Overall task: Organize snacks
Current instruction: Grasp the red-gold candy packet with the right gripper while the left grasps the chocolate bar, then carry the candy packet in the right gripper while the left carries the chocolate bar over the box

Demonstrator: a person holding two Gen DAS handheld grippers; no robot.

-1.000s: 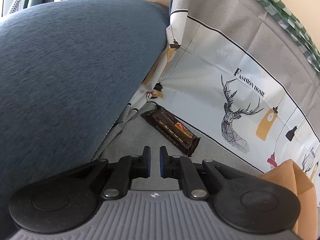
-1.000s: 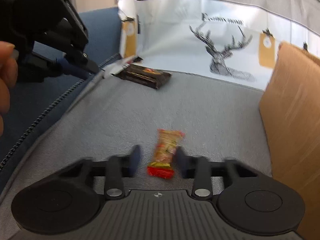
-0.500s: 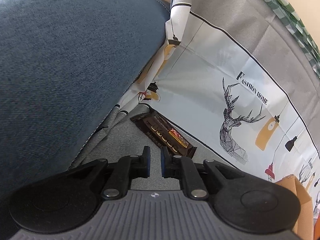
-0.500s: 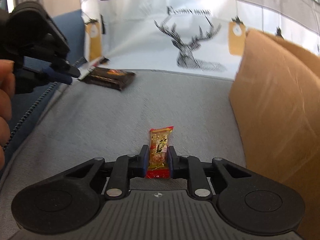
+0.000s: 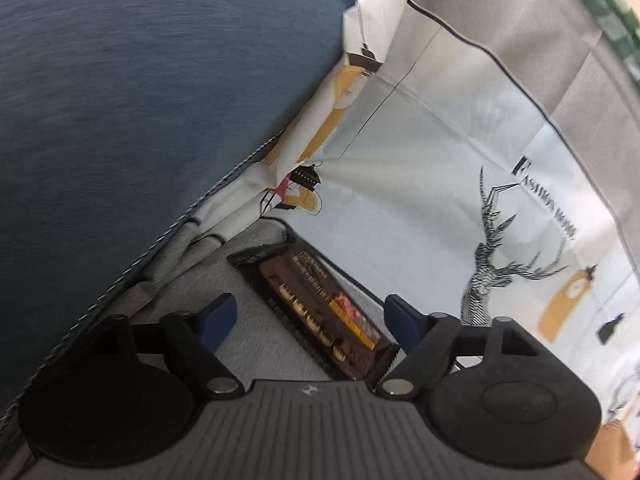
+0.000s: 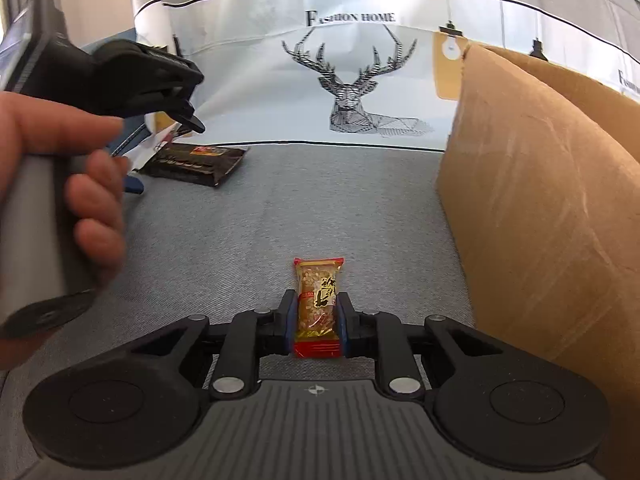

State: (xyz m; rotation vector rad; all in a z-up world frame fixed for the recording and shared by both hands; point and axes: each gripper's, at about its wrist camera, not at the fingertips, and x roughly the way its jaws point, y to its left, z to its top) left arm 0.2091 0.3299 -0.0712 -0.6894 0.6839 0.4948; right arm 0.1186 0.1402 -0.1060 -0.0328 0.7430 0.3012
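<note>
Angling down, left gripper (image 5: pixel 308 318) jaws just opening.

Grey cushion (image 6: pixel 248 240) — dark wrapper (image 6: pixel 196 162), box (image 6: pixel 540 216)

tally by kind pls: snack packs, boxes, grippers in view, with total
Snack packs: 2: dark chocolate bar pack, lying loose between the open fingers of the left gripper; peanut bar in clear-and-red wrapper, clamped in the right gripper.
Cardboard boxes: 1.
Grippers: 2.
Total: 5.
</note>
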